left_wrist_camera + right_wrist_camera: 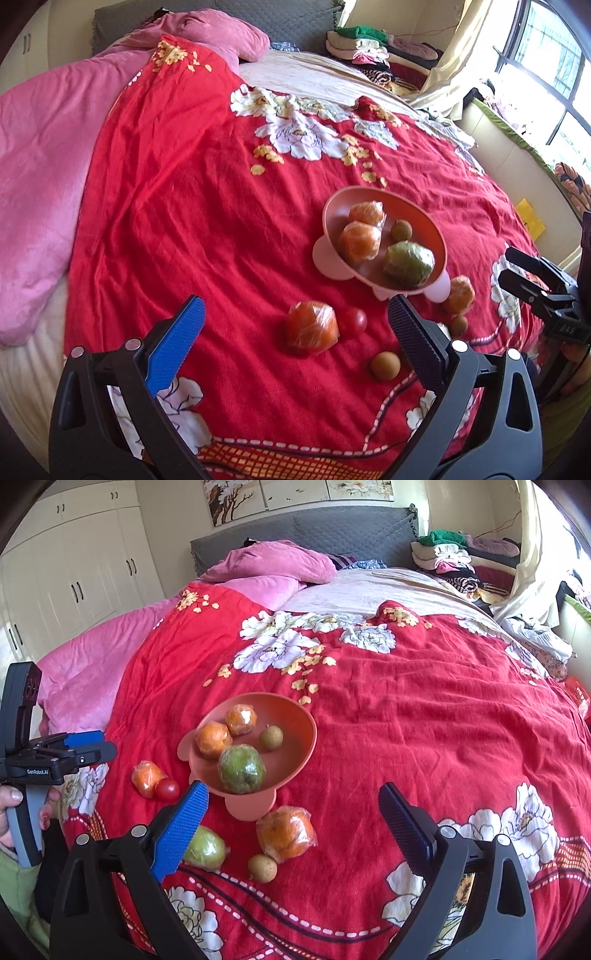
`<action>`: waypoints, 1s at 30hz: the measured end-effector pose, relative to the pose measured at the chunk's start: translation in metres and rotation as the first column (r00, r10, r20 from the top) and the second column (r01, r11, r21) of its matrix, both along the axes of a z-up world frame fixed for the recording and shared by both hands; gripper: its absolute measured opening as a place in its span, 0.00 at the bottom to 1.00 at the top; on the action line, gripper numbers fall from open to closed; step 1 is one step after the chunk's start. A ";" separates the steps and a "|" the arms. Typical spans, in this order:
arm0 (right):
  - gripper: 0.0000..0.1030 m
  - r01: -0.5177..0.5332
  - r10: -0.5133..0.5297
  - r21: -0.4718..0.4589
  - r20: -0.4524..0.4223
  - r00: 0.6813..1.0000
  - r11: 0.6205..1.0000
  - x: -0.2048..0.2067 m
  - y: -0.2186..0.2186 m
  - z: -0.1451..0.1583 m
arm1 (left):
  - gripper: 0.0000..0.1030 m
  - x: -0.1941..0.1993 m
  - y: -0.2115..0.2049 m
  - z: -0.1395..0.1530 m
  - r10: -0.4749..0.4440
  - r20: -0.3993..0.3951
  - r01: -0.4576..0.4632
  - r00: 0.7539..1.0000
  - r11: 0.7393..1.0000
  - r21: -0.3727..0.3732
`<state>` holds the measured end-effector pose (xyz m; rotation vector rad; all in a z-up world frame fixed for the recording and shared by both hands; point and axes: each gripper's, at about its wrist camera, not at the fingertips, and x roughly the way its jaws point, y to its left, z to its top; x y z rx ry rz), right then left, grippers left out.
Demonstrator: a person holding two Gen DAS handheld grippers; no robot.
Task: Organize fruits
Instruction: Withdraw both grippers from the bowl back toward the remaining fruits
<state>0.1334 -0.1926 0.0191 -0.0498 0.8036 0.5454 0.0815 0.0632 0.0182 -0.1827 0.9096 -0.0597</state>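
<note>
On the bedspread (406, 709), ahead of the right gripper's (291, 808) fingers and nearer its left finger (181, 830), stands the footed bowl (295, 716) with four fruits in it. Between the fingers lie a wrapped orange (286, 832) and a longan (262, 867), touching. Behind the left finger lies a wrapped pear (207, 849). Left of that finger, a wrapped fruit (146, 777) touches a tomato (167, 788).

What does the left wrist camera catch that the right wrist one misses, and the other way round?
Only the left wrist view shows the window. Only the right wrist view shows the white wardrobe, the wall pictures and a green fruit on the red bedspread. Both show the pink bowl holding two oranges, a green fruit and a small brown one, plus loose fruit beside it.
</note>
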 end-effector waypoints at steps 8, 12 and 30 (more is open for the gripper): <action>0.90 -0.019 0.019 -0.020 -0.019 1.000 1.000 -0.011 0.004 -0.008 | 0.90 -0.008 -0.008 -0.012 -0.025 -0.023 0.025 0.999 0.999 0.020; 0.90 -0.019 0.018 -0.025 -0.030 0.999 1.000 -0.015 0.003 -0.013 | 0.90 -0.012 -0.015 -0.014 -0.041 -0.026 0.041 0.999 0.999 0.029; 0.90 -0.013 0.010 -0.040 -0.072 0.997 0.999 -0.018 -0.004 -0.030 | 0.86 -0.025 -0.064 -0.034 -0.185 -0.089 0.190 0.979 0.981 0.047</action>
